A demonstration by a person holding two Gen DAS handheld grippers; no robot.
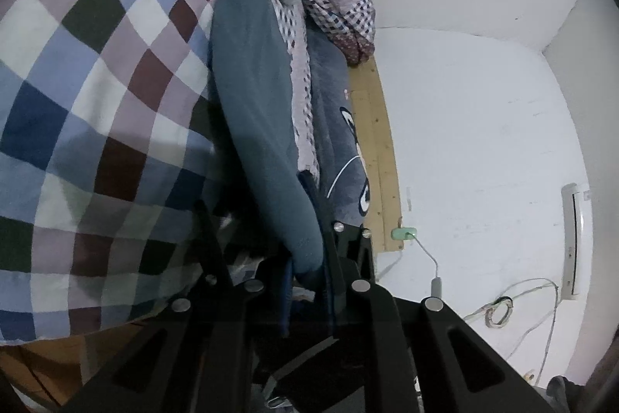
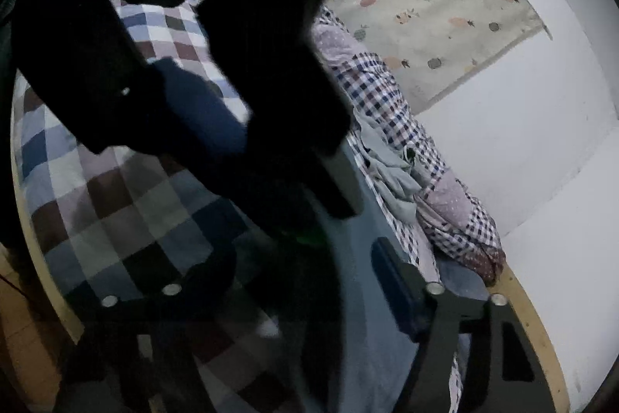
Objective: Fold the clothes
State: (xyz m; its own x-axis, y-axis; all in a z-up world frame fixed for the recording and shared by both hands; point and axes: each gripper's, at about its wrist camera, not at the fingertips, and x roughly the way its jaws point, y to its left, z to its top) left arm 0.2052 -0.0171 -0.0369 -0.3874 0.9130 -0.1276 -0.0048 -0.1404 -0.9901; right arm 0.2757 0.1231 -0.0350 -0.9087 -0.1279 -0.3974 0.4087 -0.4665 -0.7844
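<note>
The left tool is closed on the teal garment, whose lower edge sits pinched between its two fingers. From there the garment stretches away over the bed, between the checked quilt and a small-checked cloth. In the right view, the right tool is low over the same bed, and its fingers stand wide apart with blue-grey fabric between them, but I cannot tell if it grips anything. A dark blurred shape covers the upper left there.
</note>
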